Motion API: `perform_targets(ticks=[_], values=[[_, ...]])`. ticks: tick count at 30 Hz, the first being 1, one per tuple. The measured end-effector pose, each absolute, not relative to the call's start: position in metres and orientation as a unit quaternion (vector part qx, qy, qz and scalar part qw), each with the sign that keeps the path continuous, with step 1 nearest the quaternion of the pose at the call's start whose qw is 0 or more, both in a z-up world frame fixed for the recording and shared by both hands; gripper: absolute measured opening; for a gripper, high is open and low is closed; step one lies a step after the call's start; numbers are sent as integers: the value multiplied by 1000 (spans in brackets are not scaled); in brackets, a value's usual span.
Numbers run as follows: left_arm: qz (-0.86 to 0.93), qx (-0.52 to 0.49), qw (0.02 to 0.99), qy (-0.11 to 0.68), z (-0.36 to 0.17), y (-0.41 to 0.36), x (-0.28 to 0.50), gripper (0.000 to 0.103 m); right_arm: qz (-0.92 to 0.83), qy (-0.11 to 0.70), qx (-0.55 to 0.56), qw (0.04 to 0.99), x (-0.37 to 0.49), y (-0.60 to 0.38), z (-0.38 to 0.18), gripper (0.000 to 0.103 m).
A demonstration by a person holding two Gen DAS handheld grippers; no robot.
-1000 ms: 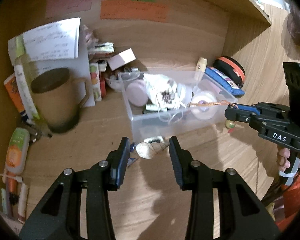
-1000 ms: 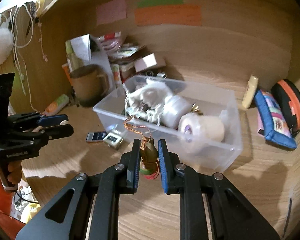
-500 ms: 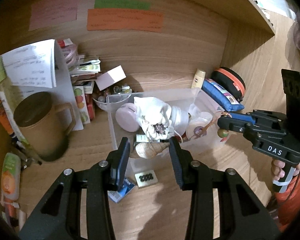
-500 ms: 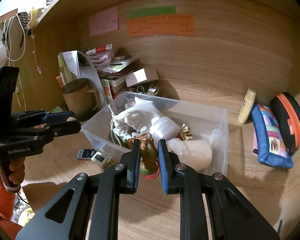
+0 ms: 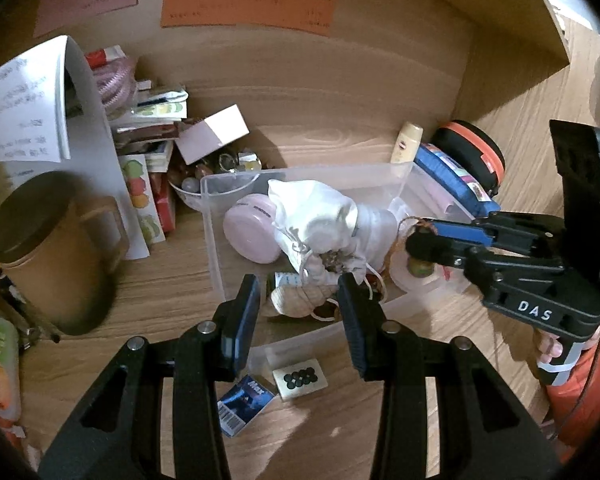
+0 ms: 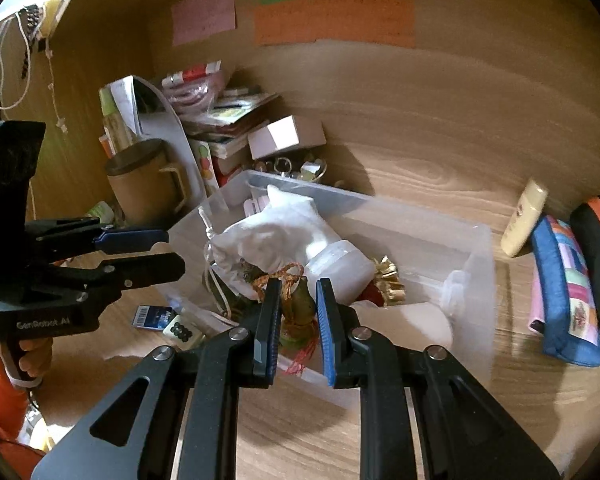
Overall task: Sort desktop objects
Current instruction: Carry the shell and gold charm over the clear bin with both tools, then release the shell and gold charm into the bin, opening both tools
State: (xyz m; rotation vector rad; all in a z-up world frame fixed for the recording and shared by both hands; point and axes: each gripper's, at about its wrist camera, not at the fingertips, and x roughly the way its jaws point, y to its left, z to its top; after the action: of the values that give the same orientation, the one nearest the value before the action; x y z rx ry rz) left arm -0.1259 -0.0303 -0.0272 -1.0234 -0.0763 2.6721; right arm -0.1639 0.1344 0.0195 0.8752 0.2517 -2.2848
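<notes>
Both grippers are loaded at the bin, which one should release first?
Probably the right gripper: its gourd charm hangs past the rim, over the clear bin. The left gripper holds a seashell near the front wall, seemingly less far in.

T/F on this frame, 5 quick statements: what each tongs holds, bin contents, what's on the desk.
1. The left tongs have a seashell between their fingers. True.
2. The right tongs are empty. False: they grip a small gourd charm with an orange cord.
3. A white drawstring pouch lies in the clear bin. True.
4. The brown mug stands inside the bin. False: it stands on the desk, left of the bin.
5. A tile with black dots lies on the desk in front of the bin. True.
</notes>
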Motion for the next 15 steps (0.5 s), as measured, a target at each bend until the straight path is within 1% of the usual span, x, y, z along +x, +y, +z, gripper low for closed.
perform_targets(ticks=[15], values=[[915, -371, 157, -27, -39, -25, -138, 40, -858, 91, 368, 347, -178, 128, 0, 15]])
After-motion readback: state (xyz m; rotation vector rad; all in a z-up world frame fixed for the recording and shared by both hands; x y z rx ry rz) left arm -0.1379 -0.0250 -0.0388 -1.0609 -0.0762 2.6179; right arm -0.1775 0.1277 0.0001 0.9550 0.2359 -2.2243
